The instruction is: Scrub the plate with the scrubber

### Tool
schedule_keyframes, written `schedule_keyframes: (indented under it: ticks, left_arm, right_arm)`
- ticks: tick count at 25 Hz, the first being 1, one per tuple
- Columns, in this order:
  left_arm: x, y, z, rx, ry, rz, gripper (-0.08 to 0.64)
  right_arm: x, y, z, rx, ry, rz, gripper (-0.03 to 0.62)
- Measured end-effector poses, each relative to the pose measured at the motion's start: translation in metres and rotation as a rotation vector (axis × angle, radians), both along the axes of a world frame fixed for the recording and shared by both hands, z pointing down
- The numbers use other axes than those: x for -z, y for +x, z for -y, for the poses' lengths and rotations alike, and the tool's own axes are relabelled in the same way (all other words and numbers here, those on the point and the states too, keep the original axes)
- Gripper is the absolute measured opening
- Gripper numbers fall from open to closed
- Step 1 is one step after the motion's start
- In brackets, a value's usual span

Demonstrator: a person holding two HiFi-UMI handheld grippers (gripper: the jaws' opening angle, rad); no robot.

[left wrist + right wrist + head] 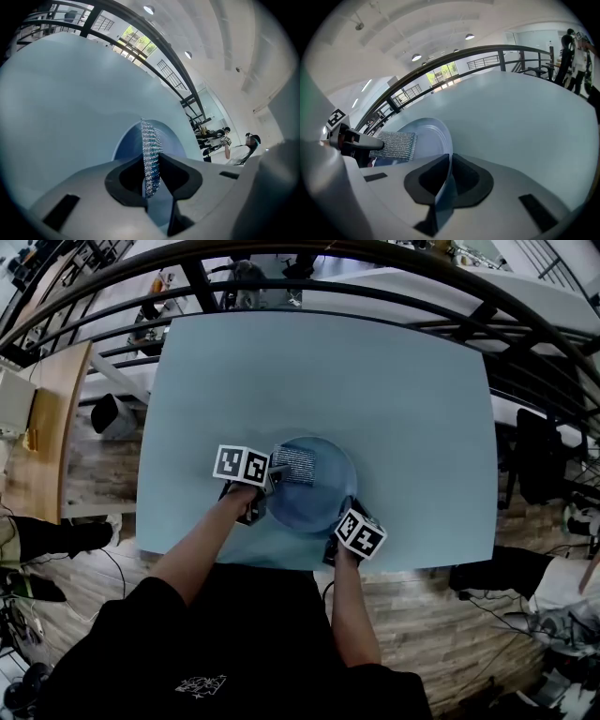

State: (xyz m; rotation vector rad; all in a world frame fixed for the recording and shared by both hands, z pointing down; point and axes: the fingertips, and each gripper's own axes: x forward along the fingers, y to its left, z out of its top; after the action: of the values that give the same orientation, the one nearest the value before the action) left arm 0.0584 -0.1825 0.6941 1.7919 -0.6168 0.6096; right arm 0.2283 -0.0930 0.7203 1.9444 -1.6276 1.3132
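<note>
A blue plate [314,493] lies near the front edge of the pale blue table [375,381]. My left gripper [272,474] is shut on a silvery mesh scrubber [298,466], which lies flat on the plate's far left part. Seen edge-on in the left gripper view, the scrubber [150,157] stands pinched between the jaws with the plate [129,145] behind it. My right gripper [343,517] is shut on the plate's near right rim; its own view shows the rim [444,180] clamped between the jaws, the plate [429,136] beyond, and the scrubber [396,145] on it.
A dark curved railing [394,277] runs beyond the table's far edge. Wooden floor [450,615] shows at the near side. Bags and cables [553,615] lie at the right, a dark bin [111,415] at the left. People stand far off [227,140].
</note>
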Motion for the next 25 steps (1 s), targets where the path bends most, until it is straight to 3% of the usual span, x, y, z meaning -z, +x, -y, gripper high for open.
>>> schedule_keyframes:
  ticks: [6,17,25]
  left_arm:
    - [0.004,-0.026,-0.001,-0.003,0.03,0.065,0.089]
    - [0.008,-0.065,-0.026,0.011,0.011,0.14,0.089]
    - [0.009,-0.064,-0.057,-0.061,-0.051,0.111,0.089]
  right_arm:
    - [0.001,0.0,0.0,0.003,0.002,-0.003,0.023]
    - [0.002,0.0,-0.001,-0.014,0.014,-0.005,0.023]
    - [0.003,-0.001,0.0,-0.022,0.016,-0.006,0.023]
